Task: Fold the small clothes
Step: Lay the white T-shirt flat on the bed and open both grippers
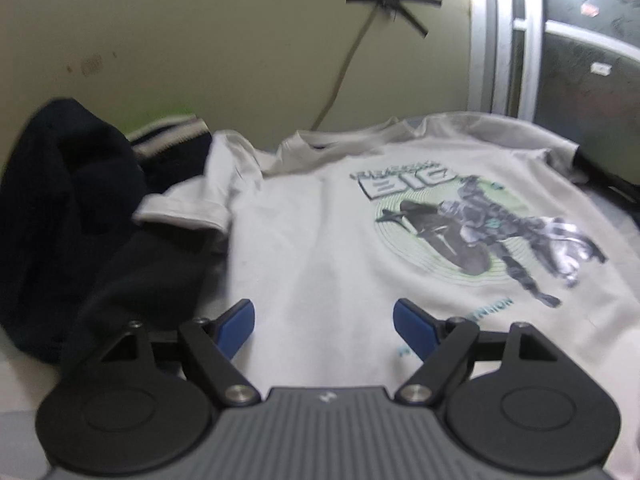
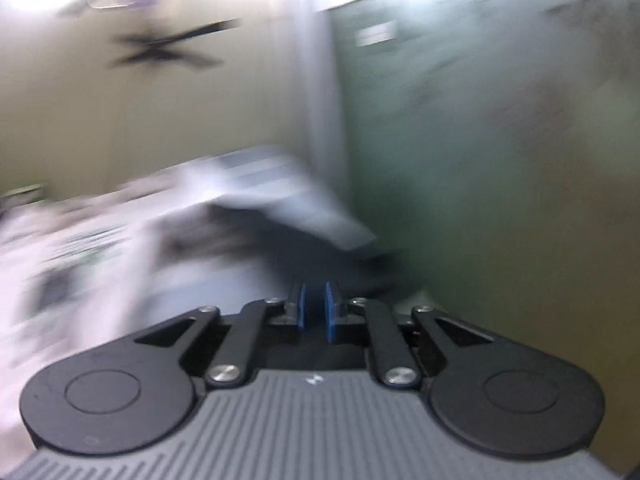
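Note:
A white T-shirt (image 1: 340, 248) with a green and grey figure print lies spread face up, collar toward the wall. Its left sleeve (image 1: 192, 208) lies folded over dark cloth. My left gripper (image 1: 324, 320) is open and empty just above the shirt's lower part. In the right wrist view everything is blurred by motion. The shirt (image 2: 80, 248) shows at the left there. My right gripper (image 2: 314, 308) has its blue pads nearly together with a narrow gap and nothing visible between them, off the shirt's right side over a dark surface.
A pile of dark navy clothes (image 1: 72, 208) with a striped cuff (image 1: 172, 136) lies left of the shirt. A beige wall (image 1: 200, 40) with a cable stands behind. A window frame (image 1: 504, 40) and dark glass are at the right.

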`<act>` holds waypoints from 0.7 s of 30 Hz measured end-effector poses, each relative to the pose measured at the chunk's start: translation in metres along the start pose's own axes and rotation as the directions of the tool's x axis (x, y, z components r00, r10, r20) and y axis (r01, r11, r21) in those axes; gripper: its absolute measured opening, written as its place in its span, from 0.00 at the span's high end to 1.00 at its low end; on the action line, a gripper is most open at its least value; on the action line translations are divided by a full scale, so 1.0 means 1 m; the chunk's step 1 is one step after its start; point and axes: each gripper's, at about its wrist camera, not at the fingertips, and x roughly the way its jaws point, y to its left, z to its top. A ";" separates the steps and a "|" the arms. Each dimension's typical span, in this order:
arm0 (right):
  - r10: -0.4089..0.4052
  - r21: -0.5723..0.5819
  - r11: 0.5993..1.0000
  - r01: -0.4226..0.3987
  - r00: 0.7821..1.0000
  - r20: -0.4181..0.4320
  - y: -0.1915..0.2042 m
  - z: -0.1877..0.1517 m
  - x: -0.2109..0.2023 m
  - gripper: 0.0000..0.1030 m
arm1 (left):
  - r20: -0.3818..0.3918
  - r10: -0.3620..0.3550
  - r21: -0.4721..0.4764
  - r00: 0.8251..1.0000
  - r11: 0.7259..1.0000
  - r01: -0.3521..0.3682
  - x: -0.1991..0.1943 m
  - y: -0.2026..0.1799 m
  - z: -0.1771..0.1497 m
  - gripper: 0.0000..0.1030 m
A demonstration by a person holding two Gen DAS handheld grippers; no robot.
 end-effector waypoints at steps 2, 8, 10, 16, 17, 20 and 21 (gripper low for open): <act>0.123 -0.004 0.992 -0.123 0.991 -0.050 0.018 -0.025 -0.021 0.78 | 0.014 0.006 0.015 1.000 1.000 -0.006 -0.022 0.006 -0.006 0.20; 0.235 -0.037 0.970 -0.241 0.963 -0.134 0.051 -0.079 -0.050 0.53 | -0.053 -0.078 -0.046 0.996 0.996 0.076 -0.064 0.040 -0.032 0.15; 0.219 -0.052 0.972 -0.230 0.964 -0.153 0.055 -0.087 -0.046 0.55 | -0.083 -0.121 -0.084 0.989 0.990 0.114 -0.071 0.048 -0.042 0.15; 0.057 -0.107 0.992 -0.067 0.994 -0.092 0.052 -0.083 -0.070 0.92 | -0.096 -0.121 -0.094 0.988 0.989 0.112 -0.082 0.043 -0.057 0.34; 0.033 -0.076 0.996 -0.040 0.996 -0.089 0.042 -0.084 -0.078 0.92 | -0.095 -0.121 -0.093 0.988 0.989 0.112 -0.083 0.042 -0.059 0.34; -0.003 -0.054 0.999 -0.006 0.986 -0.164 0.022 -0.089 -0.074 0.92 | -0.113 -0.097 -0.074 0.989 0.993 0.089 -0.079 0.039 -0.063 0.34; 0.006 -0.073 0.997 -0.022 0.978 -0.209 0.025 -0.094 -0.069 0.91 | -0.122 -0.087 -0.065 0.989 0.995 0.080 -0.078 0.038 -0.064 0.33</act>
